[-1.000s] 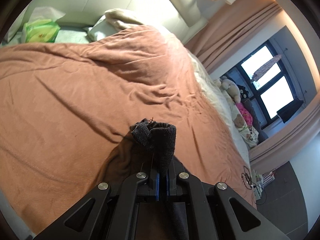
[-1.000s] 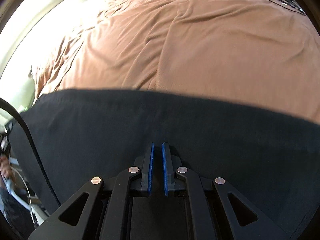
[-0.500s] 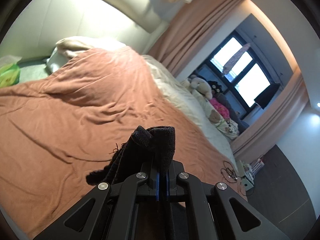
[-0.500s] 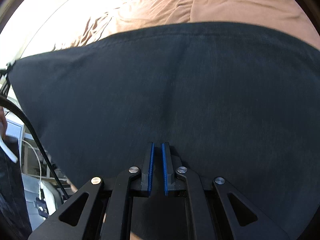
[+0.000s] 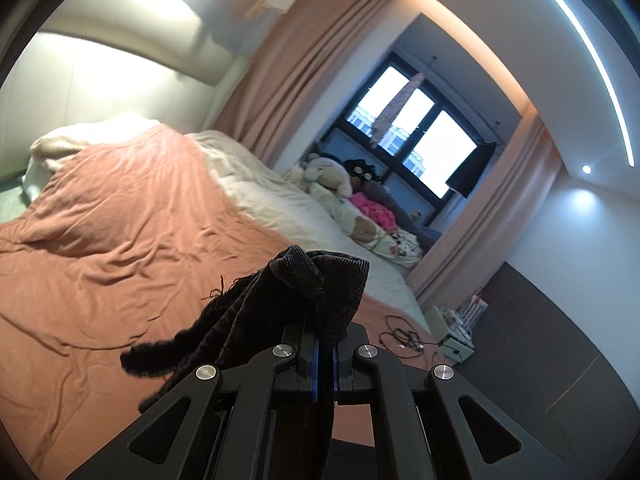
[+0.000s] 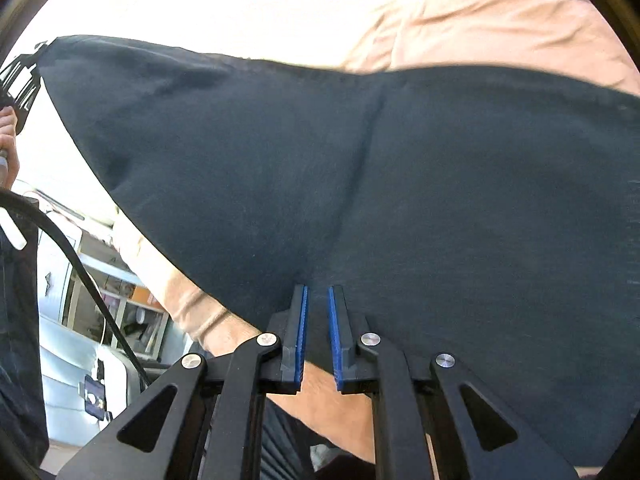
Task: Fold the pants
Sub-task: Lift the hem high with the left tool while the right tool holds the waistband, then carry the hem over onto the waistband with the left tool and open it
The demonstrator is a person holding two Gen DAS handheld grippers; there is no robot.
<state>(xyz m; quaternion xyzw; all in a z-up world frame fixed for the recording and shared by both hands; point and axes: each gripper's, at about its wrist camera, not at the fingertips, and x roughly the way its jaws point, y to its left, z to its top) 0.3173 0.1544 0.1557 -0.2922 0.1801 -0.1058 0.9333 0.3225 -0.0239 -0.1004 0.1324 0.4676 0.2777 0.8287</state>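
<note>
Above the rumpled bedspread point(image 5: 120, 240), both grippers' jaws pinch the soft dark pants point(image 6: 360, 180).

pants point(image 5: 320, 280): bunched between the left gripper point(image 5: 325, 344) fingers, above the blanket point(image 5: 120, 240)
pants, right view: spread before the right gripper point(image 6: 316, 300), blanket behind
blanket: on the bed, pillow point(image 5: 80, 136) at its far end
toys point(image 5: 340, 184): far right of bed, below window point(image 5: 412, 140)
cables point(image 5: 400, 336): on blanket, near right
</note>
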